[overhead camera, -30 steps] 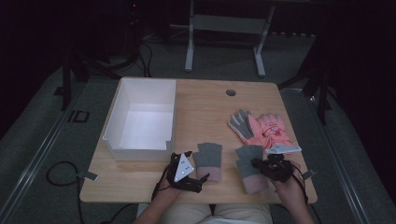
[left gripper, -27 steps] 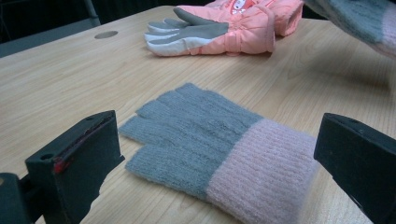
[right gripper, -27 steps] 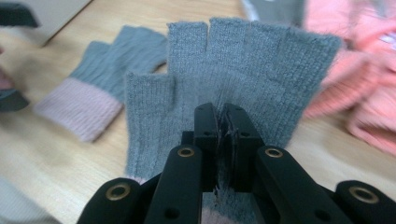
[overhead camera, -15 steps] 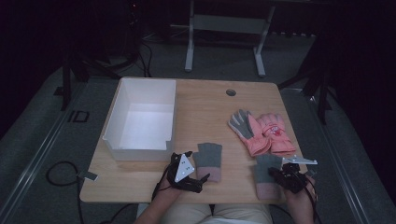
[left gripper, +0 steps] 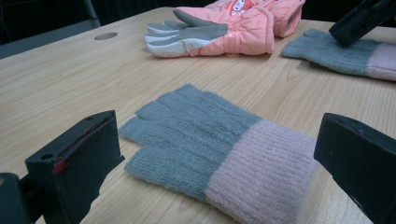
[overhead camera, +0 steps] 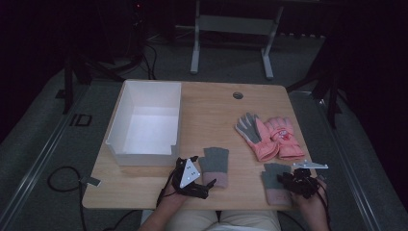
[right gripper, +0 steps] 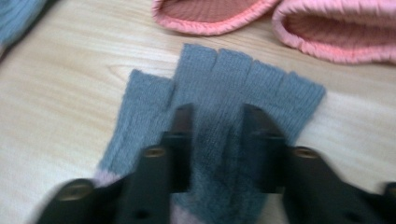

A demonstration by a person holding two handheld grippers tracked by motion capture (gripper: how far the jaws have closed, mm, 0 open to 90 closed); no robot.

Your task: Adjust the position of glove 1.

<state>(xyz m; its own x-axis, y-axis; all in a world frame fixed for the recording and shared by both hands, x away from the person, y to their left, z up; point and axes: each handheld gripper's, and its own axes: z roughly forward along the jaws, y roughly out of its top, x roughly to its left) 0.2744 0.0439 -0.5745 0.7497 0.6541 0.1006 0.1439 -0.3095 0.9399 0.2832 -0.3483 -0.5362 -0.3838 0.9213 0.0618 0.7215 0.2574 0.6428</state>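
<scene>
Resting beneath the right gripper (right gripper: 217,126), half-open jaws astride it, lies the grey glove (right gripper: 224,88).

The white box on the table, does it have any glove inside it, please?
No, the white box shows a bare interior; all four gloves lie on the table.

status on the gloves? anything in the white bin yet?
Done: nothing by the look of it; the white bin looks empty. In hand: the right gripper is pressed down on the right grey knit glove, jaws part closed, grip unconfirmed. The left gripper is open around the left grey knit glove. Left: both grey gloves and the pink pair sit on the table.
</scene>
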